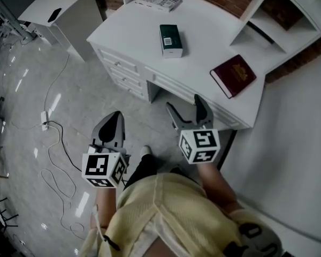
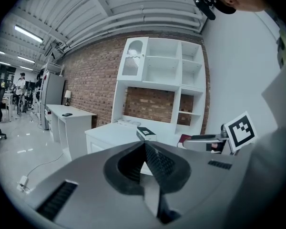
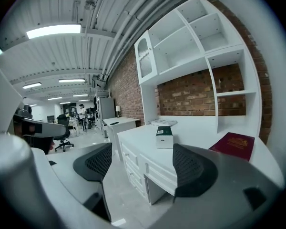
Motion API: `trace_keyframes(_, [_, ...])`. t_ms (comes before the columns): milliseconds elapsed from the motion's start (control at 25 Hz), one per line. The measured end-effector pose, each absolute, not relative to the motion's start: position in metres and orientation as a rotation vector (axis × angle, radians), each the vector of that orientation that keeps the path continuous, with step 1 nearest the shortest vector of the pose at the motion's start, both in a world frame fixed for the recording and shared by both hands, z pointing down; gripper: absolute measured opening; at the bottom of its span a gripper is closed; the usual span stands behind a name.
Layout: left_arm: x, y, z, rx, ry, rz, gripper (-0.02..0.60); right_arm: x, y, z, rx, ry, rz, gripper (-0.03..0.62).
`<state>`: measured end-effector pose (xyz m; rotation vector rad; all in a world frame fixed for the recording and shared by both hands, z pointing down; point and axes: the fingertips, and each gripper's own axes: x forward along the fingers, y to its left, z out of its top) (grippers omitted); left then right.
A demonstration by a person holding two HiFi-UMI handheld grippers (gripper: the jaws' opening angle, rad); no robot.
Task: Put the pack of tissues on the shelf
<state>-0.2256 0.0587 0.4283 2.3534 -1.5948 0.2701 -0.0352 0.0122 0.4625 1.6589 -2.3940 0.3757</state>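
One tissue pack (image 1: 171,40) beyond right tongs (image 1: 185,107)

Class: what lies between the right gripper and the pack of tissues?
Only bare white desk lies between the right gripper and the pack of tissues, as the head view shows; the red book sits aside.

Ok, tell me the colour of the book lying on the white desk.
Dark red book with gold print on its cover; clearest in the head view.

White desk (image 1: 214,42) against brick wall (image 2: 93,80)
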Motion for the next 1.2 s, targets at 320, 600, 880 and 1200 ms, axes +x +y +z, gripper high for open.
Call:
trace_keyframes(320, [-0.262,0.028,0.432,2.376,-1.55,0.269,0.002,-0.056,-0.024,0.48,1.759,-2.331,0.48,0.385])
trace_keyframes(600, [-0.274,0.003,0.439,2.411,-1.485,0.25,0.002,-0.061,-0.052,0.492,1.832,-2.269,0.529,0.393])
trace_keyframes(880, [-0.266,-0.026,0.449,2.392,-1.464,0.266,0.002,-0.053,-0.099,0.511,1.859,-2.227,0.579,0.393])
trace_keyframes(1200, [-0.258,-0.07,0.457,2.354,-1.483,0.277,0.002,-0.042,-0.15,0.535,1.844,-2.17,0.623,0.393])
